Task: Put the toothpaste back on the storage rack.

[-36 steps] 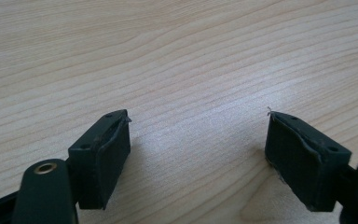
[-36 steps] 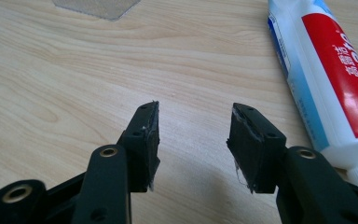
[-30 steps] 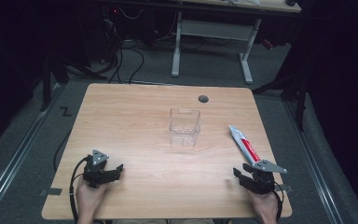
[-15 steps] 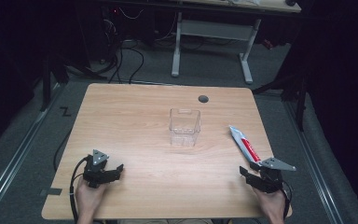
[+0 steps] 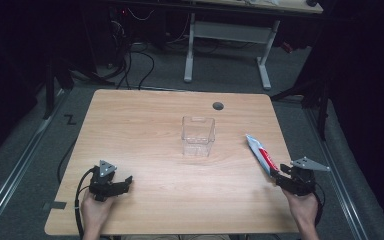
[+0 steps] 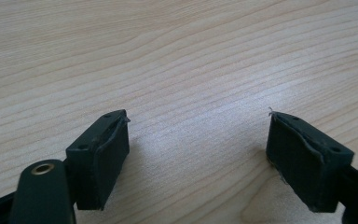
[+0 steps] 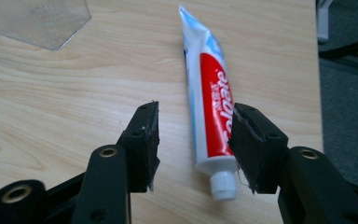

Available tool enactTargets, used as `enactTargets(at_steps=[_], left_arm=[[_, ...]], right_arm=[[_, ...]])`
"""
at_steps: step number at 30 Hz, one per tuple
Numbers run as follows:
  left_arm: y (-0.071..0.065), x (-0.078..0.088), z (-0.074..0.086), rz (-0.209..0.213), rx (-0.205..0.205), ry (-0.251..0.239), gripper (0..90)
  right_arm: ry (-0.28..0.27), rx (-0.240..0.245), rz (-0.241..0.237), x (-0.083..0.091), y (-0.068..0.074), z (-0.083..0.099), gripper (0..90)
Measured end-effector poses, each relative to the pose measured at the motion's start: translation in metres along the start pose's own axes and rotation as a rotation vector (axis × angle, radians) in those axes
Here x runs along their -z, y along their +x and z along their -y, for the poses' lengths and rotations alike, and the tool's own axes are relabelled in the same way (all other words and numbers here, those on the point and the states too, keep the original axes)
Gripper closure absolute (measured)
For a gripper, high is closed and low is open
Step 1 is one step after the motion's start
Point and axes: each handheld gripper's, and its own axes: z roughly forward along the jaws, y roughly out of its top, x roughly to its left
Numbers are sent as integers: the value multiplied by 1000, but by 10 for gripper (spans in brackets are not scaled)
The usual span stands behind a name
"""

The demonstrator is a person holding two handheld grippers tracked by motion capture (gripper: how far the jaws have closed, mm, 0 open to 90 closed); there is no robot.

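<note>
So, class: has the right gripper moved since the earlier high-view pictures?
Yes. The right gripper has shifted towards the table's right edge, alongside the toothpaste tube; its jaws have just been closing around the tube's cap end, without gripping it.

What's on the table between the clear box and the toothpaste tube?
Nothing: in the high view, only bare wood separates the clear box from the toothpaste tube; the right gripper view shows that too.

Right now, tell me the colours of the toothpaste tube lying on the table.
Red, white and blue toothpaste tube with a white cap; clearest in the right gripper view.
</note>
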Motion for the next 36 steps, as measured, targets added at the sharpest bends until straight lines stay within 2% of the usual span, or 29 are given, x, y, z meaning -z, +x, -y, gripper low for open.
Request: enactTargets(at_steps=[9,12,15,20,25,29,31,36], left_arm=[[0,1,1,0,-2,-5,248],[0,1,0,0,-3,-5,249],[0,1,0,0,-2,-4,249],[0,1,0,1,-3,-4,249],[0,1,0,2,-2,-5,248],[0,1,0,2,-2,-5,247],[0,1,0,2,-3,-4,246],[0,1,0,2,-3,-4,247]], right_arm=[[36,37,21,-11,-7,-17,540],[64,27,22,-19,-9,-24,542],[75,46,27,-22,-10,-29,536],[89,28,38,-29,-12,-35,512],[129,54,51,-37,-12,-43,505],[108,59,57,-40,-11,-45,518],[111,59,56,-48,-11,-45,519],[137,62,50,-55,-11,-52,503]])
